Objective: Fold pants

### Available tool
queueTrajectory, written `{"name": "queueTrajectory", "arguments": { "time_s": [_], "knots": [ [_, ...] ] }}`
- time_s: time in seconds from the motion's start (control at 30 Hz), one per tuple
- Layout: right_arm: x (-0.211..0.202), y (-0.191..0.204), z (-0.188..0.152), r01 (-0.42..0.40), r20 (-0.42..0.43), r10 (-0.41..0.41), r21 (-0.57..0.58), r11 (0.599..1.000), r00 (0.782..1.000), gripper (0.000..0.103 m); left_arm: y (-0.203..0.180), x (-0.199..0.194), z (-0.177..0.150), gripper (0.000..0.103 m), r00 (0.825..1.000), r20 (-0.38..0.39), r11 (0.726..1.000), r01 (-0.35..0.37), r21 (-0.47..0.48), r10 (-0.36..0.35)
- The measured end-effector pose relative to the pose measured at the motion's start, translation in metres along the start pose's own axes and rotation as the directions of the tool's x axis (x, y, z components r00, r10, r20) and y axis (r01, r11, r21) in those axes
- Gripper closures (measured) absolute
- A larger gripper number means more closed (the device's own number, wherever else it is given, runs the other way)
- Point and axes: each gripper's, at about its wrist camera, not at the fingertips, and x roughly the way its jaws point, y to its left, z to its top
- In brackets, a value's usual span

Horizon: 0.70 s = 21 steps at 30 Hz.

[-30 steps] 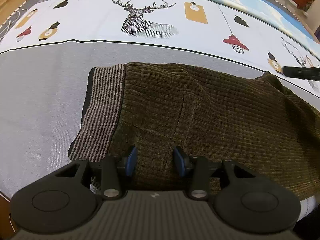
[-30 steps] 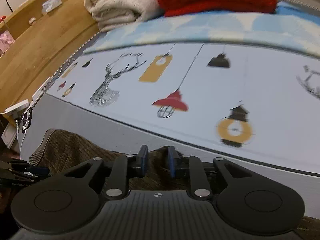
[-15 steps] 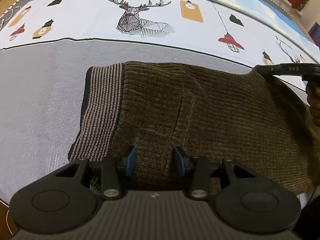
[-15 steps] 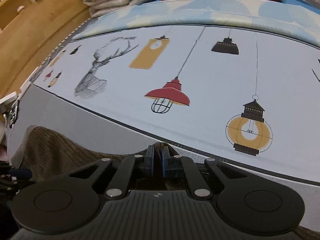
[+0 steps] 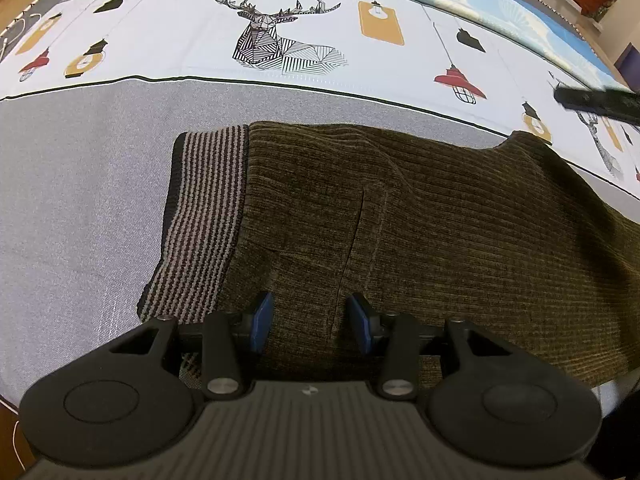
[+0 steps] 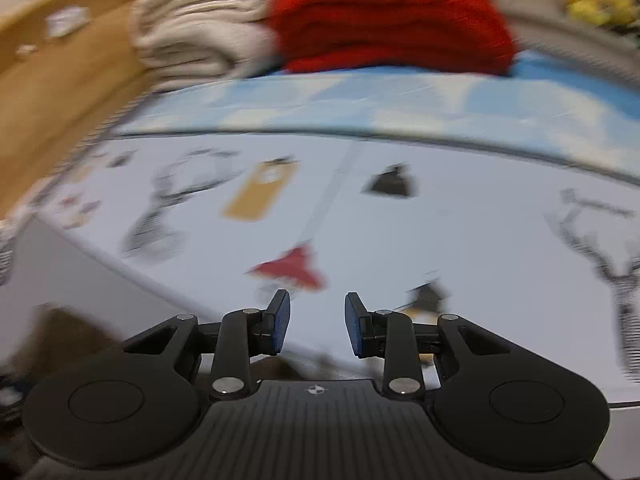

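bed: printed sheet point(image 5: 168, 40) covers the far part, white with deer and lantern motifs and a pale blue band beyond; a plain grey section point(image 5: 80, 184) makes up the near part, a thin dark line between the two.
pants: dark olive corduroy pants point(image 5: 460, 236), lying flat on the grey section, long axis running left to right in the left wrist view. Right end runs out of frame. A vertical seam or pocket edge shows near the middle.
waistband: striped ribbed waistband point(image 5: 204, 220) at the pants' left end, brown and grey stripes, flat on the grey fabric.
background piles: folded cream textiles point(image 6: 192, 44) and a red knit pile point(image 6: 392, 28) at the far end of the bed, wooden board point(image 6: 56, 92) to the left. Right wrist view is motion-blurred.
left gripper: left gripper point(image 5: 310, 322) pointed steeply down over the pants' near edge, just right of the waistband. Jaws parted, corduroy visible between the blue pads point(image 5: 262, 320). Cannot tell whether the tips touch the cloth; nothing pinched.
right gripper: right gripper point(image 6: 318, 322) jaws have just been opening, nothing between them. Released, held above the printed sheet; pants only a brown blur at lower left of its view. From the left wrist view it appears as a dark bar at the right edge, above and clear of the pants' far right corner.
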Motion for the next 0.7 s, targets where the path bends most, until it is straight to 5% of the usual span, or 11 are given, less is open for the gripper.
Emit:
{"name": "queueTrajectory", "arguments": {
  "time_s": [0.13, 0.23, 0.27, 0.3, 0.33, 0.4, 0.47, 0.57, 0.7],
  "knots": [
    [0.003, 0.01, -0.018, -0.208, -0.177, 0.191, -0.086, 0.974, 0.965, 0.071, 0.0, 0.0, 0.001, 0.056, 1.0, -0.002, 1.0, -0.002, -0.005, 0.002],
    [0.025, 0.015, -0.042, -0.121, -0.304, 0.055, -0.205, 0.971, 0.951, 0.073, -0.001, -0.002, 0.003, 0.055, 1.0, 0.0, 1.0, -0.006, -0.011, 0.006],
    [0.032, 0.01, -0.047, -0.057, -0.311, -0.022, -0.243, 0.968, 0.95, 0.083, -0.001, -0.004, 0.004, 0.055, 1.0, 0.007, 1.0, -0.006, -0.015, 0.006],
    [0.032, 0.003, -0.047, -0.036, -0.299, -0.035, -0.232, 0.972, 0.954, 0.096, -0.002, -0.007, 0.004, 0.054, 1.0, 0.021, 1.0, -0.005, -0.019, 0.005],
    [0.03, -0.005, -0.043, -0.013, -0.281, -0.043, -0.192, 0.981, 0.959, 0.097, -0.003, -0.011, 0.005, 0.053, 0.999, 0.045, 1.0, -0.001, -0.025, 0.002],
    [0.015, -0.013, -0.03, 0.187, -0.157, -0.213, -0.165, 0.968, 0.964, 0.086, -0.004, -0.022, 0.005, 0.052, 0.995, 0.096, 0.999, 0.009, -0.033, -0.006],
    [-0.011, -0.028, -0.02, 0.335, -0.052, -0.339, -0.076, 0.939, 0.939, 0.083, -0.007, -0.031, 0.005, 0.048, 0.989, 0.145, 0.999, 0.015, -0.036, -0.01],
    [-0.06, -0.06, -0.014, 0.34, 0.007, -0.344, 0.135, 0.931, 0.939, 0.081, -0.018, -0.046, 0.002, 0.042, 0.975, 0.224, 1.0, -0.014, -0.004, 0.014],
    [-0.132, -0.075, -0.026, 0.352, 0.102, -0.378, 0.208, 0.913, 0.92, 0.075, -0.044, -0.069, -0.002, 0.042, 0.945, 0.32, 0.991, -0.098, 0.088, 0.065]
  ]
}}
